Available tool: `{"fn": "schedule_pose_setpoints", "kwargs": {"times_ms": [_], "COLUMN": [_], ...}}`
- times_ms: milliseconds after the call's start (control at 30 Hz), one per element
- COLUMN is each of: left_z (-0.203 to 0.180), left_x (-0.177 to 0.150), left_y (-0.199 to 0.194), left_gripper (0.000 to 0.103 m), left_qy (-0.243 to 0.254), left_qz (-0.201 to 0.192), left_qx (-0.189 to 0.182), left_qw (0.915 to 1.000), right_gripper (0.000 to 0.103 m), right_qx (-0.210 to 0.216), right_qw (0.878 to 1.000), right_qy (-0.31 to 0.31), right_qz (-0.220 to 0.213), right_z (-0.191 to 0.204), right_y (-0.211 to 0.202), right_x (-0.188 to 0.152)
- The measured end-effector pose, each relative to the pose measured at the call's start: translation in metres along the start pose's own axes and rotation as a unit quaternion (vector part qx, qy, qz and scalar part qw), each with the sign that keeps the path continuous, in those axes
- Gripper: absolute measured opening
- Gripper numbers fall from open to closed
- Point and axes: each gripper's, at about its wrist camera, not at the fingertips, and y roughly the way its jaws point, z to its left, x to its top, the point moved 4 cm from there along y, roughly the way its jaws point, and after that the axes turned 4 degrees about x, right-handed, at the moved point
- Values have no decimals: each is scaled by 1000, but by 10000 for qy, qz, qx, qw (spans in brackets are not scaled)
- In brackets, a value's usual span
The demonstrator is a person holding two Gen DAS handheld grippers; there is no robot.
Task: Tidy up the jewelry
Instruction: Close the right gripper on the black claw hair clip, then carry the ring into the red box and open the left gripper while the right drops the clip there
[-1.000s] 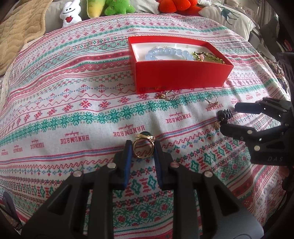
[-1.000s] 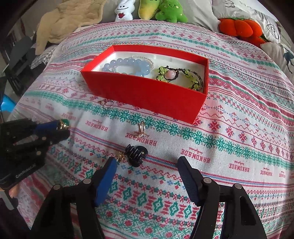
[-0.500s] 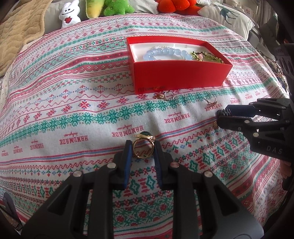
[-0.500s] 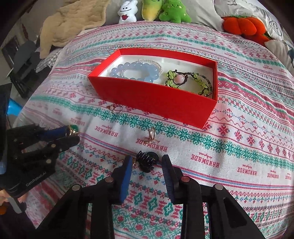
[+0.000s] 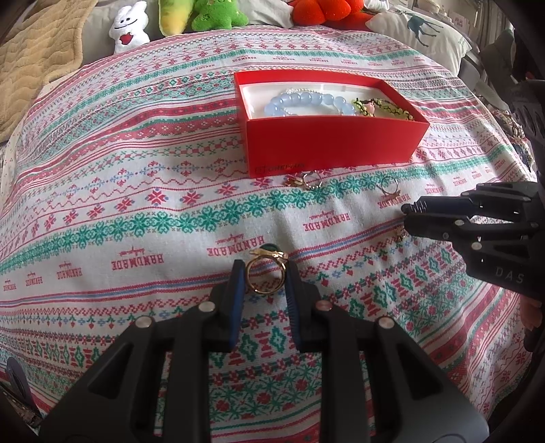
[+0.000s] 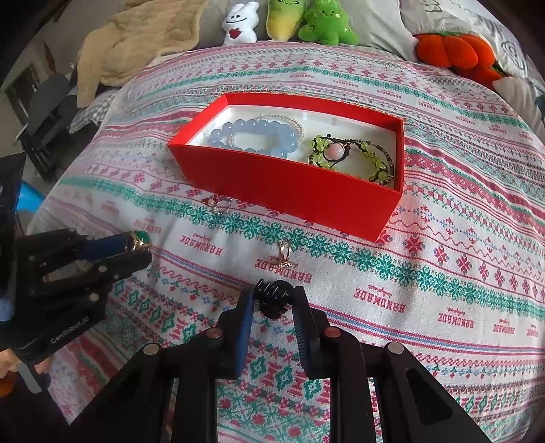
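Observation:
My left gripper [image 5: 265,272] is shut on a gold ring with a green stone [image 5: 266,274], held just above the cloth; it also shows in the right wrist view [image 6: 139,240]. My right gripper [image 6: 274,300] is shut on a small black hair claw [image 6: 272,298] and also shows in the left wrist view [image 5: 407,214]. The red box [image 6: 286,185] holds a blue bead bracelet [image 6: 253,136] and a green bead bracelet [image 6: 354,158]. Two rings lie loose in front of the box: one [image 6: 219,204] near its left corner, another [image 6: 284,254] nearer me. A tiny gold piece [image 5: 398,234] lies by the right gripper.
Patterned cloth [image 5: 136,211] covers the bed. Plush toys [image 6: 296,22] and a beige blanket [image 6: 136,44] lie at the far edge. An orange plush [image 6: 456,51] sits far right. A dark chair [image 6: 47,119] stands off the left side.
My right gripper moved forward to the black hair claw, closed its fingers on it and lifted it slightly. My left gripper kept hold of the ring and barely moved.

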Motion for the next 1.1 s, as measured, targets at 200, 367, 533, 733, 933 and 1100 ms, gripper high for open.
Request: {"fn": "schedule_pose_setpoints", "kwargs": {"times_ms": [200,367,533,733,933,1100], "left_z": [2,1,2,5,5,2], "left_x": [2,4,9,21,34,44], "left_y": [-2,-4,-8,-16,-21,-25], "left_gripper": [25,25,25,25,25,25], "left_qy": [8,20,-17,-136,-239,-313], "left_qz": [-21,-28,-72,-189,-297,-395], "left_qx": [-19,-22,-20,-45,-104,-142], "left_qw": [10000,10000,10000,9997,9992,9986], "right_gripper": [23,23,23,23,23,23], "right_qx": [3,17,26,25,30,42], "right_qw": [10000,10000,9998,9994,9988,9982], "right_qy": [-3,28,102,201,275,324], "right_qz": [-13,-66,-149,-288,-407,-506], "right_z": [0,-1,-5,-11,-14,-16], "right_y": [-2,-8,-16,-26,-34,-39], "right_x": [1,3,6,14,21,28]}}
